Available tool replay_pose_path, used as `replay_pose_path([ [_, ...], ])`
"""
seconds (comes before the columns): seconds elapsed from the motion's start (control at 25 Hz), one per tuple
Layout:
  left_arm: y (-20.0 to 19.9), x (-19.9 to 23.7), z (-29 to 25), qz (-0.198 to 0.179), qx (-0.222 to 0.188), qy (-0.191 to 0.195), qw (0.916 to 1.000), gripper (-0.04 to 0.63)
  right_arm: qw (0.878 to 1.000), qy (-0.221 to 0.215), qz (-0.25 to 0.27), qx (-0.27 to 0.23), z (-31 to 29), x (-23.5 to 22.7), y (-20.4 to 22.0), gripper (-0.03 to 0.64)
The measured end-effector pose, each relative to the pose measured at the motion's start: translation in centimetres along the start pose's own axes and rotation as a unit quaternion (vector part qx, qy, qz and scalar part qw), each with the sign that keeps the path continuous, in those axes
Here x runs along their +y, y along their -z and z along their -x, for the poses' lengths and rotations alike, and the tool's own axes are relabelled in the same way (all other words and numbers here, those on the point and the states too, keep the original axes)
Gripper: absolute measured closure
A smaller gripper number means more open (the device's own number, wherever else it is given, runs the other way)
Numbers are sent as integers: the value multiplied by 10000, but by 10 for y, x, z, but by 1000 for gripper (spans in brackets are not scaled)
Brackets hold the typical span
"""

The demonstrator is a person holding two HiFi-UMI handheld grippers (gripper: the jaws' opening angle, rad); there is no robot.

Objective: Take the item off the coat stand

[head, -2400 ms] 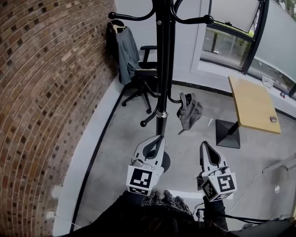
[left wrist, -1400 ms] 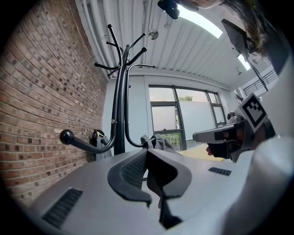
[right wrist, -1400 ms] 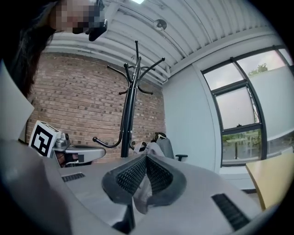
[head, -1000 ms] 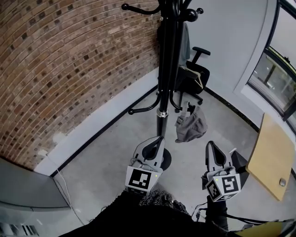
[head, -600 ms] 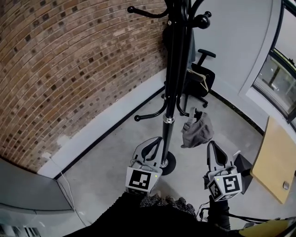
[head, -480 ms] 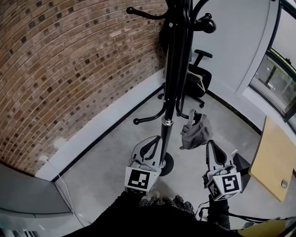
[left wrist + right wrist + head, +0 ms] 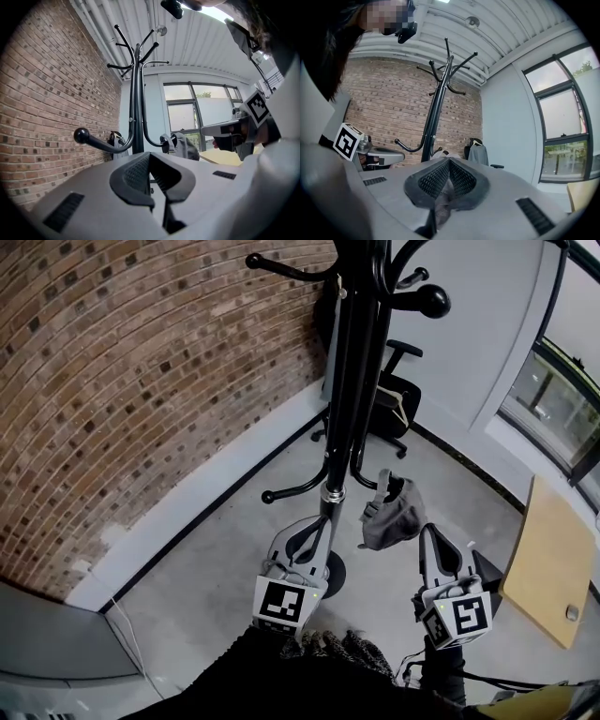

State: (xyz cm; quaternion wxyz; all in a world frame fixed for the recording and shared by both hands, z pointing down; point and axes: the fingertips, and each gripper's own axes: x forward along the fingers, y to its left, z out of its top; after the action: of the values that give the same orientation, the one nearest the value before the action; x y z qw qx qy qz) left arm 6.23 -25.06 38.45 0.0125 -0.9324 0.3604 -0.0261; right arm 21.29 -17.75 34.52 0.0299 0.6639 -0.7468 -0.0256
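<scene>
Item (image 7: 389, 517) is hanging from a low hook of the stand (image 7: 336, 418), now sitting closer to the person than moments ago, so the reach is nearing. The left hand-held gripper (image 7: 325, 521) is pointing at the pole and the right hand-held gripper (image 7: 427, 531) is hovering near the item, both closed on nothing. A brick wall (image 7: 141, 381) is curving along the left, a wooden surface (image 7: 548, 563) lying far right.

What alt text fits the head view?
A grey item hangs from a low hook of a black coat stand beside a brick wall. Nearer the camera, the left gripper and right gripper point towards the stand, both shut.
</scene>
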Motion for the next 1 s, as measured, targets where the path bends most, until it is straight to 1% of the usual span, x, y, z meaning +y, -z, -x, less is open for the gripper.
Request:
replay_pose_path([
  [0.08, 0, 1, -4, 85, -20, -182, 9998, 589, 9999, -101, -12, -18, -3, -7, 0, 607],
  [0.16, -4, 0, -8, 127, -29, -342, 9993, 589, 9995, -296, -99, -52, -6, -10, -3, 607],
  [0.28, -8, -14, -15, 124, -16, -452, 9989, 589, 9980, -584, -191, -141, -10, -19, -4, 606],
  [0.4, -9, -28, -20, 89, -37, -623, 9980, 589, 9968, -775, -137, -156, -11, -30, -2, 606],
  [0.48, -11, -34, -19, 76, -41, -765, 9970, 589, 9942, -1042, -129, -246, -11, -30, -2, 606],
  [0.56, -12, -38, -18, 41, -32, -897, 9960, 588, 9912, -1266, -158, -356, -11, -31, -4, 606],
  [0.64, -13, -40, -16, -73, 17, -1019, 9948, 589, 9901, -1342, -185, -372, -12, -34, -2, 604],
  [0.68, -14, -40, -15, -168, 62, -1073, 9941, 589, 9901, -1353, -191, -332, -14, -37, 1, 593],
  [0.76, -13, -41, -11, -228, 119, -1170, 9928, 589, 9889, -1437, -273, -257, -19, -38, 6, 476],
  [0.84, -12, -41, -7, -150, 119, -1276, 9916, 589, 9866, -1578, -341, -224, -24, -35, 8, 377],
  [0.88, -11, -40, -5, -136, 117, -1331, 9909, 589, 9855, -1652, -325, -196, -26, -33, 10, 343],
  [1.0, -11, -38, 1, -155, 131, -1476, 9888, 589, 9815, -1897, -242, -9, -35, -25, 23, 296],
])
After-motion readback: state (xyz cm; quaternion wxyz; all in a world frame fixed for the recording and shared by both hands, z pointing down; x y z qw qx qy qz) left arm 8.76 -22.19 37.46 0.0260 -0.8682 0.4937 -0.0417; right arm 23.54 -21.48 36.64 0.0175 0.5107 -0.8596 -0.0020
